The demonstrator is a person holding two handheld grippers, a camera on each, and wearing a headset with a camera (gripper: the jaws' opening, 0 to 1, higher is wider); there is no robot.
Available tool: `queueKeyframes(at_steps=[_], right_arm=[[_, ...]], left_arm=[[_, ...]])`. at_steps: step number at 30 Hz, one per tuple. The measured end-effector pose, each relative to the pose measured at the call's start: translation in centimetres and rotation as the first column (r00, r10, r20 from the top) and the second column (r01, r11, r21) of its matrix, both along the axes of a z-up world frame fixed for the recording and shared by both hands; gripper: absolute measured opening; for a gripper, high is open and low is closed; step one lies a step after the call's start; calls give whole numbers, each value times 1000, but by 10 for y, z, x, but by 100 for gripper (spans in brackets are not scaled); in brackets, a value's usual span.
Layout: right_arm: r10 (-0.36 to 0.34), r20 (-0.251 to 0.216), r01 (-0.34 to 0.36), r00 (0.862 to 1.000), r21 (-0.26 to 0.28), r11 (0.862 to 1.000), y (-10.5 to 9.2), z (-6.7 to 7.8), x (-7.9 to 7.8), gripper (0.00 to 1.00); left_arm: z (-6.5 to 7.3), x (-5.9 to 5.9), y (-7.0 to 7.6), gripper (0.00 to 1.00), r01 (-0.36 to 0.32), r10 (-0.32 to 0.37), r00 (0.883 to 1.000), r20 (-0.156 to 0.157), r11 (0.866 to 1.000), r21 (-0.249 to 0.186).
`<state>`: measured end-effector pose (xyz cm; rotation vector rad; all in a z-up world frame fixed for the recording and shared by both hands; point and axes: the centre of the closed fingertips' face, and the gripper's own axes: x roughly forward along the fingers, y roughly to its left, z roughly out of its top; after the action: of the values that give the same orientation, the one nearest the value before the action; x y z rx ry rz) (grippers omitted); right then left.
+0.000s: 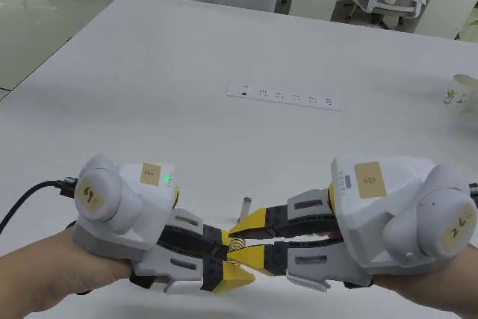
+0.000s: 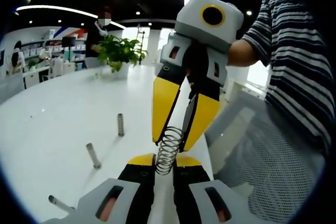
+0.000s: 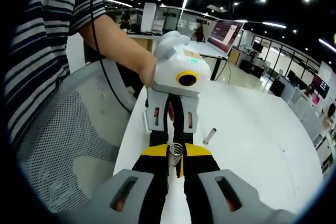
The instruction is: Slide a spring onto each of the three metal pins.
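— Looking for progress? Not much to report. The spring (image 1: 237, 243) is off the table (image 1: 187, 72), held in the air over its near edge, between the two tools.

— Who has it?

— Both, as far as I can see. The left gripper (image 2: 164, 162) has its jaws pressed in on one end, and the right gripper (image 3: 176, 153) pinches the other end, tips facing tips. It looks like a hand-over, or a straightening of the coil; I can't say which.

— And the pins?

— All bare. From the left gripper's side I count three. The far pin (image 2: 120, 125) and the middle pin (image 2: 93, 155) stand upright on the table, apart from the spring. The near pin (image 2: 58, 203) leans or lies flat, I can't tell which.

— So nothing's done yet.

— I'd judge not. No coil sits on any pin, so all three are left to do. This spring has first to end up in one gripper, lined up over a pin.

— Anything else out there?

— A power strip (image 1: 284, 96) farther back, well out of the way.
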<state>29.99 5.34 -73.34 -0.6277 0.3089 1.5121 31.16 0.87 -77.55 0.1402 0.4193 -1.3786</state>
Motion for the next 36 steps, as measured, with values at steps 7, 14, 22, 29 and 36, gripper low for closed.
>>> queueKeyframes(at_steps=[7, 14, 22, 29, 36], right_arm=[[-2, 14, 2, 1000, -11, 1000, 0, 0, 1, 6], [-16, 20, 16, 1000, -19, 1000, -5, -1, 5, 6], [-24, 25, 24, 999, -30, 999, -7, -3, 7, 7], [-42, 26, 43, 999, -33, 999, -9, -5, 12, 7], [-58, 28, 59, 998, -42, 997, -12, -8, 15, 7]], left_arm=[[1, 1, 2, 8, -22, 22, 1000, -13, 1000, -2], [-1, 3, 3, 15, -37, 38, 999, -12, 999, 9], [0, 5, 7, 19, -56, 56, 998, -26, 998, 3], [-3, 5, 15, 26, -77, 77, 996, -38, 997, 3], [-2, 8, 34, 33, -131, 129, 990, -61, 991, -17]])
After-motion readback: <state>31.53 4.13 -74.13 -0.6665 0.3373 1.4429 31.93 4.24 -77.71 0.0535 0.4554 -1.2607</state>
